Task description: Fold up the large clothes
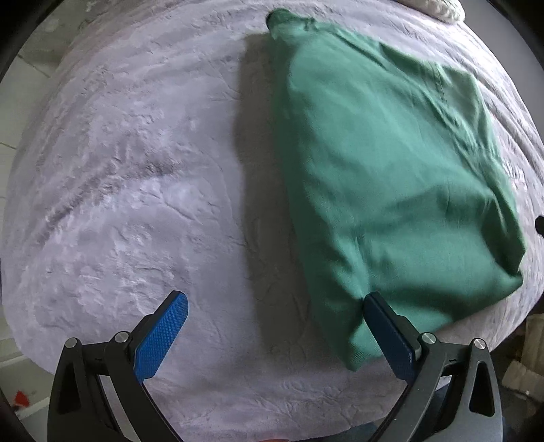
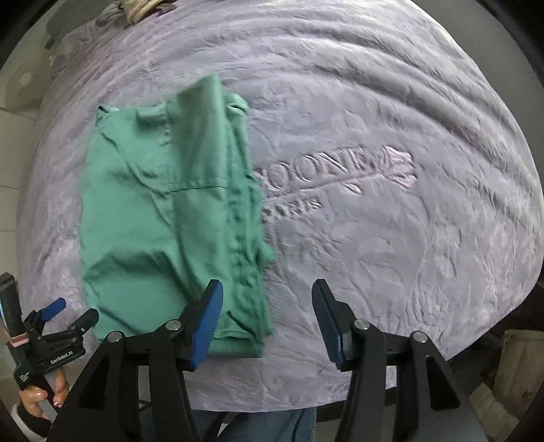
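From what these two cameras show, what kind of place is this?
Probably a bedroom at home. A green garment lies part-folded on a wide bed under a plush lilac blanket with an embossed logo. A cream pillow-like thing sits at the far edge, and pale floor tiles show beside the bed.

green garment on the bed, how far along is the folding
Done: the green garment already lies as a narrow, layered strip on the lilac blanket, its sides apparently folded in. In hand: nothing; the left gripper and right gripper are both open near its lower end. Left: probably folding the long strip crosswise into a compact bundle.
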`<state>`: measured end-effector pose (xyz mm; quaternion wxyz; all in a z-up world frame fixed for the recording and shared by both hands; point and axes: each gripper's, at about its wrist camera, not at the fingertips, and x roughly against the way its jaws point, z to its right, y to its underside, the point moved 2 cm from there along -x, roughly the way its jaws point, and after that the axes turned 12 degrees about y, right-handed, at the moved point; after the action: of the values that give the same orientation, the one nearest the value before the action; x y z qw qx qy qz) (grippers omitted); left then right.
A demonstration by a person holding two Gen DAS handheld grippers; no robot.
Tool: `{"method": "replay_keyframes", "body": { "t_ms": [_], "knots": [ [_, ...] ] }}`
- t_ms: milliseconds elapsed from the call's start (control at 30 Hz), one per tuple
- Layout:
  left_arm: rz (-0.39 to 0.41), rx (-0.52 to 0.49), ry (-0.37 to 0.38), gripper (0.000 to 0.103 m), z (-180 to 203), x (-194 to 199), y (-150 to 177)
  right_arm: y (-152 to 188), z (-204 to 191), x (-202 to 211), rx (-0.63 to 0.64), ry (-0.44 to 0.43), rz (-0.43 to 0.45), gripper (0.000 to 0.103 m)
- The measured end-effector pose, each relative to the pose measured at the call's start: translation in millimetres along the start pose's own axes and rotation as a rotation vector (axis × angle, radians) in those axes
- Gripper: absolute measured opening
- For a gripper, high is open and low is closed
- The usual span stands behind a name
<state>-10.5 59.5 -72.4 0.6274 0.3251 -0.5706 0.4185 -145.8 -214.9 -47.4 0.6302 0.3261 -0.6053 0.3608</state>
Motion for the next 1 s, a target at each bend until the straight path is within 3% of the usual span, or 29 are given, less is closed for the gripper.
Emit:
{"method": "replay_keyframes", "body": {
  "t_ms": [100,167,300,367,567,1000],
  "knots": [
    [0.030,0.029,-0.001,0.103,-2,18,-12,-10,-22,6,0.022,0.006,0.004,0.067],
    [0.063,0.042,-0.004,0.103,1,31,-21,-24,-39,6,0.030,0.011,0.007,0.079],
    [0.127,0.060,-0.008,0.103,14,55,-29,-38,-63,14,0.037,0.014,0.030,0.080],
    [0.148,0.068,-0.007,0.103,14,62,-31,-41,-69,20,0.038,0.017,0.043,0.087],
    [0.161,0.078,-0.007,0.103,14,63,-32,-43,-78,35,0.066,0.093,0.109,0.089],
    [0.148,0.031,-0.013,0.103,30,62,-30,-41,-80,37,0.060,0.143,0.126,0.089]
  ]
}}
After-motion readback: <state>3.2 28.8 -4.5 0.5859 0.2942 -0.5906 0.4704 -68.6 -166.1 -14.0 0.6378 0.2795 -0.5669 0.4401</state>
